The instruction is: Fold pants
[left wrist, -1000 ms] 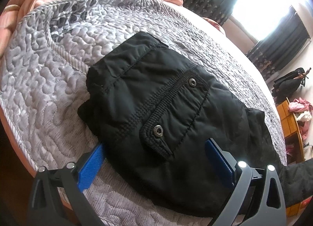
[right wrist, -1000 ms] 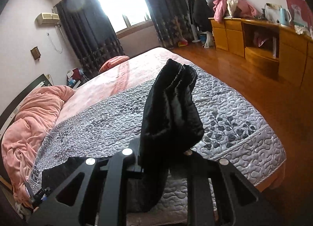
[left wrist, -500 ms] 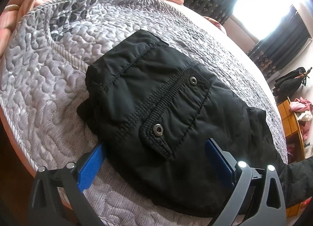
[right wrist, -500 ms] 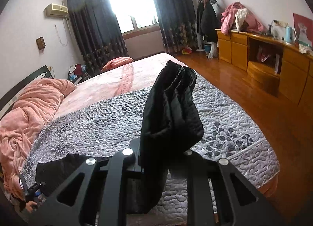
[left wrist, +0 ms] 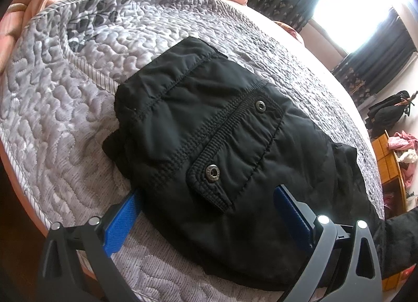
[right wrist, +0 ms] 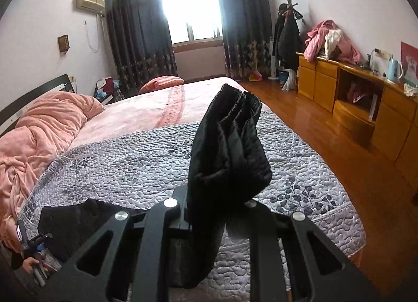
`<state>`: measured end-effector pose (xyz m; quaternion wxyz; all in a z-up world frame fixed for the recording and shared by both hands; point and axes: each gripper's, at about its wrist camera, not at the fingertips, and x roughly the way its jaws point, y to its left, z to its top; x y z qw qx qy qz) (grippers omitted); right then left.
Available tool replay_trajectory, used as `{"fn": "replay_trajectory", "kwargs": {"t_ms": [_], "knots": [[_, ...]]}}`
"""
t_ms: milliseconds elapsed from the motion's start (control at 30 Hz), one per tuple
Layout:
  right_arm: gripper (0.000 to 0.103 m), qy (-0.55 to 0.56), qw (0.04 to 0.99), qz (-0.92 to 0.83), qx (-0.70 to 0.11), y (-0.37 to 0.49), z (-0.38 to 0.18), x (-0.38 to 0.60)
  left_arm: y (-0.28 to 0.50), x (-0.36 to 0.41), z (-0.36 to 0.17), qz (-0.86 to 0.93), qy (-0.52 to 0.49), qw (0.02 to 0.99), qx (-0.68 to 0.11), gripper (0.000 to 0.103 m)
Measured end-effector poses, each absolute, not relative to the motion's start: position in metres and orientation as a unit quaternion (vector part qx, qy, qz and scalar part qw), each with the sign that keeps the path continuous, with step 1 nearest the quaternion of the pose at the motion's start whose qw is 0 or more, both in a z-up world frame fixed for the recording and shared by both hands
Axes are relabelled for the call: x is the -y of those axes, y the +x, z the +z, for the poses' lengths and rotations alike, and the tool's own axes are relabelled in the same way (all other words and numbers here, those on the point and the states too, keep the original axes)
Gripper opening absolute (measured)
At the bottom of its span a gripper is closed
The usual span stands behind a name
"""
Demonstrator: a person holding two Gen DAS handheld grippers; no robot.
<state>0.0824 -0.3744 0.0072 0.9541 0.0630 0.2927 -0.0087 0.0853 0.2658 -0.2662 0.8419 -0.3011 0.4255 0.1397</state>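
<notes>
Black pants (left wrist: pixel 222 145) lie on the quilted bed (left wrist: pixel 65 106). Your left hand-held gripper (left wrist: pixel 209 213) rests spread wide astride them. Your right hand-held gripper (right wrist: pixel 209 213) is clenched on their lifted leg end (right wrist: pixel 230 150).

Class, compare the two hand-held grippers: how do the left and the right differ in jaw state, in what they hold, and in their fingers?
The left hand-held gripper has its jaws wide open, straddling the black pants lying on the quilt; the right hand-held gripper is shut on a bunched end of them, held above the bed. The left's blue pads show; the right's fingers are hidden by cloth. Both work the same pants.
</notes>
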Motion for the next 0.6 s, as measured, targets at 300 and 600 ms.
{"fn": "replay_trajectory", "kwargs": {"t_ms": [300,600], "knots": [[0.016,0.036,0.956,0.000,-0.290,0.083,0.016,0.354,0.081,-0.269,-0.266,0.137,-0.313,0.841,-0.419,0.099],[0.016,0.007,0.956,0.009,-0.293,0.086,0.021,0.332,0.077,-0.271,-0.266,0.133,-0.322,0.842,-0.412,0.099]]}}
